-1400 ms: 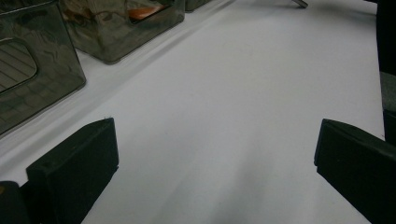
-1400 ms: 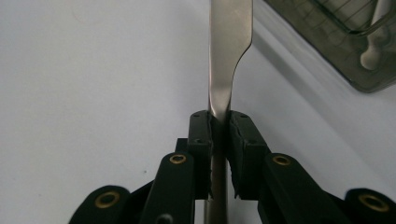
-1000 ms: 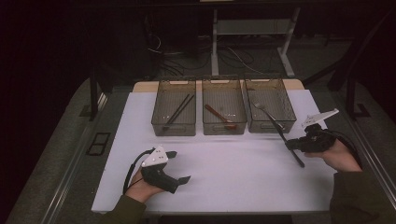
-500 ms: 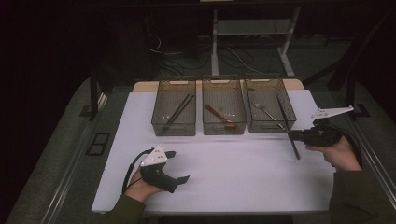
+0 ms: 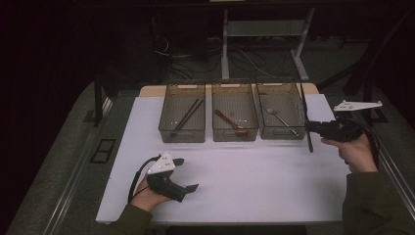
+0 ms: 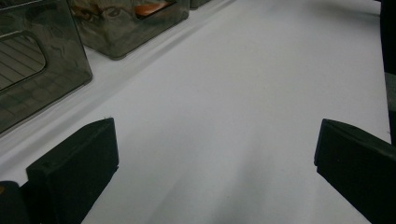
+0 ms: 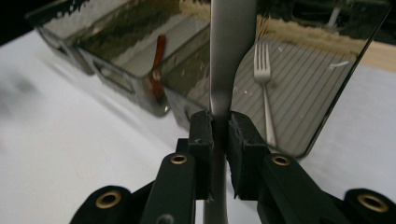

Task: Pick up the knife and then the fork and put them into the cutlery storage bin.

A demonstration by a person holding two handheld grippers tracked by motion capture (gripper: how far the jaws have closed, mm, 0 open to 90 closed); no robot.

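On the white counter (image 5: 254, 171) stand three smoky bins; the right bin (image 5: 281, 111) holds a fork (image 5: 280, 117). Beside it, the right hand-held gripper (image 7: 219, 135) clamps what looks like a knife (image 7: 229, 51) upright. The left hand-held gripper (image 5: 181, 174) rests wide open, empty.

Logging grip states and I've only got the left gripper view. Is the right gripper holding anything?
Observer: Yes. The right gripper is shut on a table knife, with the blade standing up between the pads.
Operator: Where is it?
Observer: Beside the right-hand bin, at its outer side, not inside it.
Operator: What's in there?
Observer: One fork, lying flat on the bottom.
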